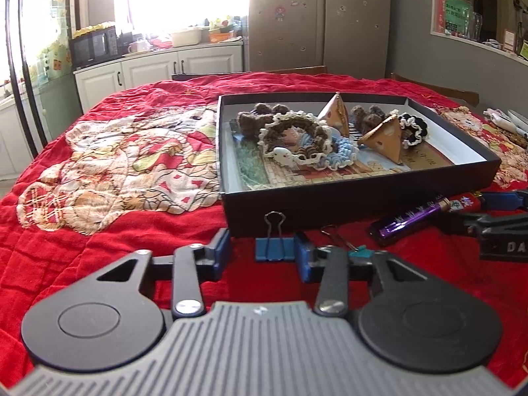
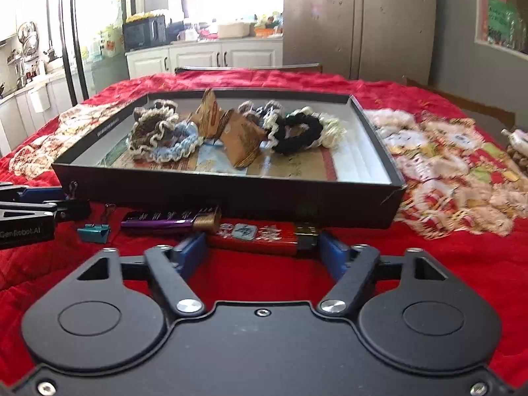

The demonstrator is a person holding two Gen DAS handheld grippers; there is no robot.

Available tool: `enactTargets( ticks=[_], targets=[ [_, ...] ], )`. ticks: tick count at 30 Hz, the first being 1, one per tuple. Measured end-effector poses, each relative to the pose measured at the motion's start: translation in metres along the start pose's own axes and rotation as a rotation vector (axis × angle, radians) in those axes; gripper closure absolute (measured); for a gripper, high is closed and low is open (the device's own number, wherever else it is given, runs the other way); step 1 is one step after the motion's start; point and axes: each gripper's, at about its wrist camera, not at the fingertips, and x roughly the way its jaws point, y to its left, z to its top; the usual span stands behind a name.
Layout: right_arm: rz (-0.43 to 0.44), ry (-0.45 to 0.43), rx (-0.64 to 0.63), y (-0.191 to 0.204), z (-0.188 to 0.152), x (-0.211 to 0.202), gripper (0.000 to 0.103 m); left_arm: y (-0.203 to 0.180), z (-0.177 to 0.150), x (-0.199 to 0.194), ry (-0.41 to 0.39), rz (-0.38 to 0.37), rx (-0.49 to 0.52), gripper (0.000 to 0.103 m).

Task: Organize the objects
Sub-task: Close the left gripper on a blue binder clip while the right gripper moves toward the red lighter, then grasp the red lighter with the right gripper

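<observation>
Blue binder clip (image 1: 275,248) sits between open left gripper (image 1: 263,253) fingers; only right view shows red lighter (image 2: 260,235) between open right gripper (image 2: 263,253) fingers.

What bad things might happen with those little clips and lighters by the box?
The left gripper has only one pad beside the blue binder clip, so the clip might slide or tip away. The right gripper straddles the red lighter lengthwise, so a squeeze on its ends might pop it out. The purple lighter lies close and may get bumped.
</observation>
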Motion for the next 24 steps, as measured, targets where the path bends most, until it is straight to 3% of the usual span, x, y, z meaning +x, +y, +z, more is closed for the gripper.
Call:
enactTargets(
  ticks=[4,9,13,19,24],
  targets=[
    [0.013,0.006,0.008,-0.006,-0.002,-0.004,0.045,0.004,0.000,-0.001,-0.001,0.009,-0.016,0.075],
    [0.021,0.003,0.002,-0.008,-0.004,-0.005,0.047,0.005,-0.001,-0.002,0.002,0.001,-0.014,0.076],
    [0.065,0.011,-0.013,-0.011,-0.006,-0.011,0.058,0.006,-0.003,-0.006,0.004,-0.008,-0.014,0.076],
    [0.203,0.027,-0.100,-0.001,-0.013,-0.033,0.058,0.007,-0.005,-0.011,0.010,-0.019,-0.019,0.076],
    [0.214,-0.015,-0.143,0.005,-0.012,-0.043,0.058,0.007,-0.006,-0.014,0.013,-0.028,-0.020,0.076]
  ],
)
